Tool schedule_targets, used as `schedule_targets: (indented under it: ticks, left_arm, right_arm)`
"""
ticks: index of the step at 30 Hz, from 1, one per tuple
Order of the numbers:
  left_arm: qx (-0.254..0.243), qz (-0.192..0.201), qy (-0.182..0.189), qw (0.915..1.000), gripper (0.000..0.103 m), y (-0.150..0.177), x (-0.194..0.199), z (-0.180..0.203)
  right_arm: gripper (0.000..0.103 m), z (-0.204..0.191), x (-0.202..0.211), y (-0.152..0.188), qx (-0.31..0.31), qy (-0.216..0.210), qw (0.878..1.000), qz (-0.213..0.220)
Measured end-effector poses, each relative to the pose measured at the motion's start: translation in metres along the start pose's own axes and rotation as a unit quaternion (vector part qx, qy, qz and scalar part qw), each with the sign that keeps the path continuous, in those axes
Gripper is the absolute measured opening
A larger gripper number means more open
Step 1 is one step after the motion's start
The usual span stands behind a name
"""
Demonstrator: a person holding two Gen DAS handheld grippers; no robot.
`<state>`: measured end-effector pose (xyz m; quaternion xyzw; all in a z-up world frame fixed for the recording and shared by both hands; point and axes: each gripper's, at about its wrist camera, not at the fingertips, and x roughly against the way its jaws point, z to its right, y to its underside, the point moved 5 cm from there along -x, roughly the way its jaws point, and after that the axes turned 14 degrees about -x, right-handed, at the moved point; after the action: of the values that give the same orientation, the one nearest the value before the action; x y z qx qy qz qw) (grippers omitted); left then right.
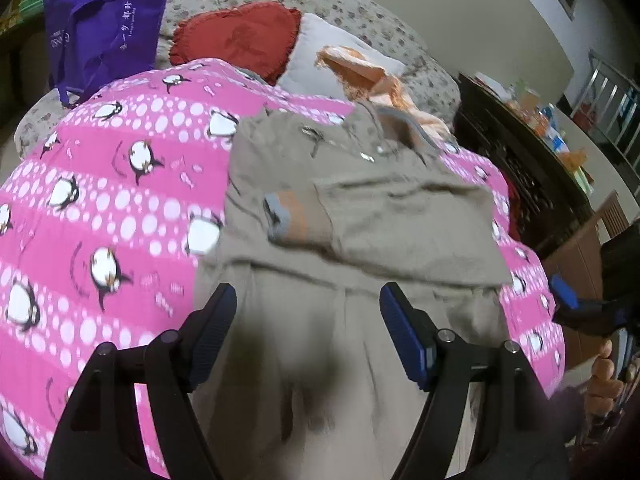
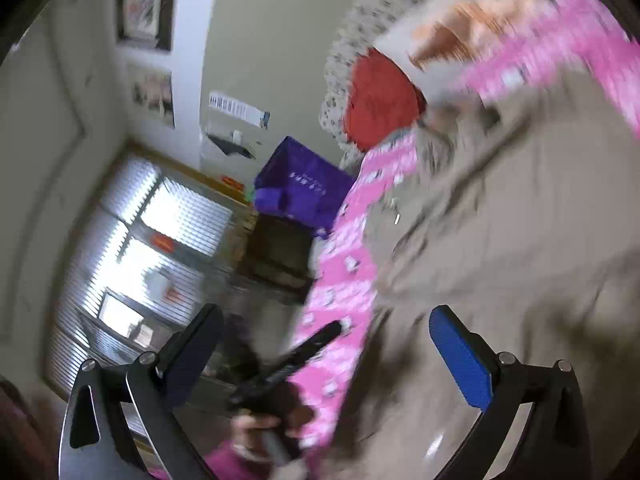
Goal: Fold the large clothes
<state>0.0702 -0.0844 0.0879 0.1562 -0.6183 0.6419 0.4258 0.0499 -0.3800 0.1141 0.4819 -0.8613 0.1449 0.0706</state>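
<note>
The large beige-khaki cloth garment (image 1: 360,216) lies spread on the pink quilt printed with penguins and white dots (image 1: 100,200), one sleeve with a grey and orange cuff folded across its chest. The left gripper (image 1: 308,336) hangs directly over the garment's lower part with its jaws standing apart and nothing between the pads; the cloth runs straight ahead of them, its long axis leading away towards the collar and the red frilled cushion (image 1: 240,38). The right gripper (image 2: 324,354) has jaws spread wide and empty, tilted, with the garment ahead and to their right side. The left gripper looks the nearer to the hem, so the next fold probably starts there.
</note>
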Motion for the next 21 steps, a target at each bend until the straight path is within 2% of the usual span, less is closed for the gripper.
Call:
schedule_targets:
  ticks: [2,4,5,6,8,9,14,16,17,20,21]
  left_arm:
    - [-0.012,-0.003,0.003,0.9999,0.074,0.008,0.008,0.005]
    - [-0.025,-0.009,-0.002,0.9997,0.074,0.016,0.015,0.007]
    - [-0.031,-0.014,-0.005,0.9994,0.074,0.021,0.018,0.008]
    - [-0.039,-0.019,-0.006,0.999,0.074,0.027,0.021,0.01]
    - [-0.05,-0.026,-0.01,0.9984,0.074,0.036,0.025,0.012]
    - [-0.057,-0.028,-0.011,0.9979,0.074,0.043,0.028,0.013]
    - [-0.077,-0.038,-0.013,0.9962,0.074,0.075,0.038,0.019]
    - [-0.081,-0.047,-0.011,0.9956,0.074,0.086,0.037,0.021]
    - [-0.083,-0.05,-0.01,0.9953,0.074,0.091,0.037,0.023]
    - [-0.088,-0.054,0.002,0.9947,0.074,0.101,0.038,0.027]
    - [-0.087,-0.054,0.004,0.9947,0.074,0.103,0.038,0.028]
  right_arm:
    - [0.103,0.006,0.009,0.013,-0.009,0.003,1.0,0.01]
    - [0.103,0.011,0.016,0.022,0.003,0.027,0.999,0.02]
    - [0.103,0.014,0.018,0.026,0.01,0.053,0.998,0.02]
    - [0.103,0.019,0.017,0.032,0.025,0.099,0.995,0.018]
    - [0.103,0.028,0.019,0.046,0.058,0.18,0.982,0.013]
    - [0.103,0.032,0.021,0.055,0.081,0.222,0.972,0.011]
    - [0.103,0.059,0.035,0.087,0.133,0.334,0.933,0.034]
    - [0.103,0.072,0.037,0.094,0.138,0.364,0.921,0.035]
    - [0.103,0.075,0.038,0.098,0.136,0.365,0.92,0.035]
    - [0.103,0.087,0.037,0.108,0.112,0.345,0.932,0.024]
    - [0.103,0.09,0.036,0.112,0.108,0.346,0.932,0.02]
